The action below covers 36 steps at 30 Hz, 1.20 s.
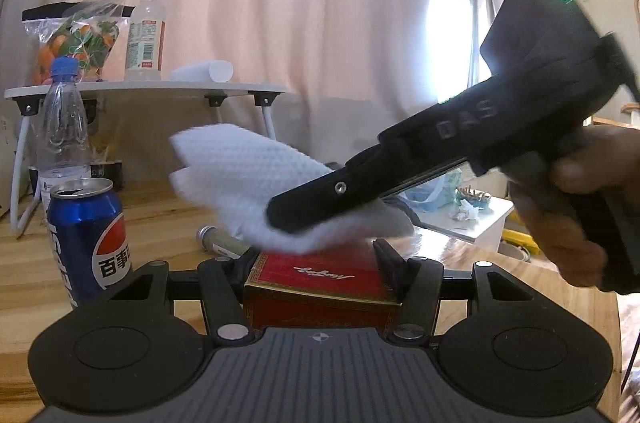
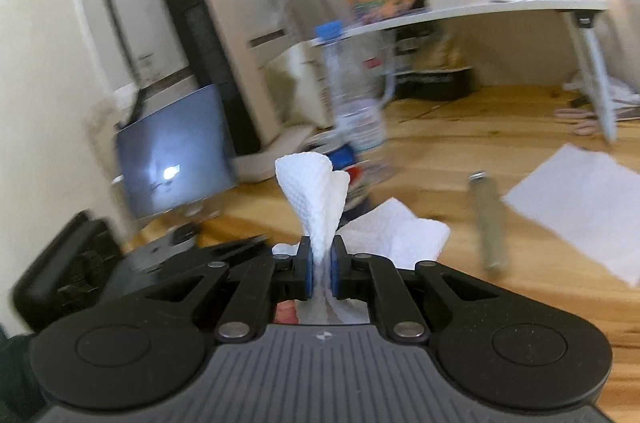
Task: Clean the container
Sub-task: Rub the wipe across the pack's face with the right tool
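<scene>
- One red box (image 1: 320,283), the container, sits at lower centre of the left wrist view, clamped between the left gripper (image 1: 316,265) jaws, which press its two sides.
- One white paper towel (image 2: 316,199) is pinched between the right gripper (image 2: 319,269) pads, clenched tight on it; in the left wrist view the wad hangs directly above the box lid.
- One hand (image 1: 576,207) at right holds the right gripper's handle.
- Two bottles in the left wrist view: a clear blue-capped bottle (image 1: 62,127) at left, a white-labelled bottle (image 1: 146,31) on the small white table (image 1: 152,89) at upper left.
- One blue cola can (image 1: 86,235) at lower left.
- One flat white sheet (image 2: 580,207) lies on the wooden floor at right of the right wrist view.
</scene>
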Motion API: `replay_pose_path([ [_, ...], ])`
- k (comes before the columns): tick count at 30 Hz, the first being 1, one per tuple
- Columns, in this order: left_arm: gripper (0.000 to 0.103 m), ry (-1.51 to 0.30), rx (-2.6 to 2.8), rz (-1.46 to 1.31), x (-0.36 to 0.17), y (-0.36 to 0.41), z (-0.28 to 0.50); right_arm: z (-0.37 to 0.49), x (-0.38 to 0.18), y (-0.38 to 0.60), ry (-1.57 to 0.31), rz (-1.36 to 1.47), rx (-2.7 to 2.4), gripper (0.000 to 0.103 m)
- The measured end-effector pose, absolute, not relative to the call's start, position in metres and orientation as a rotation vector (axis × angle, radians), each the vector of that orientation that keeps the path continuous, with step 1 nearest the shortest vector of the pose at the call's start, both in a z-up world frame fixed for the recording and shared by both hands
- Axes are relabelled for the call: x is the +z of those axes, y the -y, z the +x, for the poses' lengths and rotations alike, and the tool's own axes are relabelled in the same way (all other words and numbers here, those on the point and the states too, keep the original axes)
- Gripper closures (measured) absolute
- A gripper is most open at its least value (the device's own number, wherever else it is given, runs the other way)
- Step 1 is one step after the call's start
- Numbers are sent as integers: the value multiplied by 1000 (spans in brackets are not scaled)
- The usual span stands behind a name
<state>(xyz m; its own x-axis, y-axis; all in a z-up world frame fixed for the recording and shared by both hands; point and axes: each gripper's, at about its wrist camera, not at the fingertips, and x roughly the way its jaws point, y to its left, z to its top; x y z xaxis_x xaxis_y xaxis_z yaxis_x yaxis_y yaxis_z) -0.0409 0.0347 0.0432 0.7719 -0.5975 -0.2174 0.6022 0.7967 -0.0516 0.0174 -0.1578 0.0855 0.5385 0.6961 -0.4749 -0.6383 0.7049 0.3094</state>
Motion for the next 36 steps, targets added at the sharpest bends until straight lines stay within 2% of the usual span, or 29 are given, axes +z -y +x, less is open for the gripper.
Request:
replay_pose_path([
  [7,47,-232,-645,18,44,-36,-40,11,79,178,-629,125,754,91],
  [13,47,-224,-650,29,44,-35,-41,-6,87,156,-635,92,859,91],
  [22,47,-220,-648,15,44,-39,-41,24,77,171,-617,111,740,91],
  [29,47,-231,-643,26,43,-37,-40,-1,79,181,-631,106,758,90],
  [30,47,-232,-641,25,43,-38,-40,-5,80,180,-634,113,780,85],
  [36,47,-237,-651,25,42,-38,-41,-13,88,152,-619,82,858,85],
])
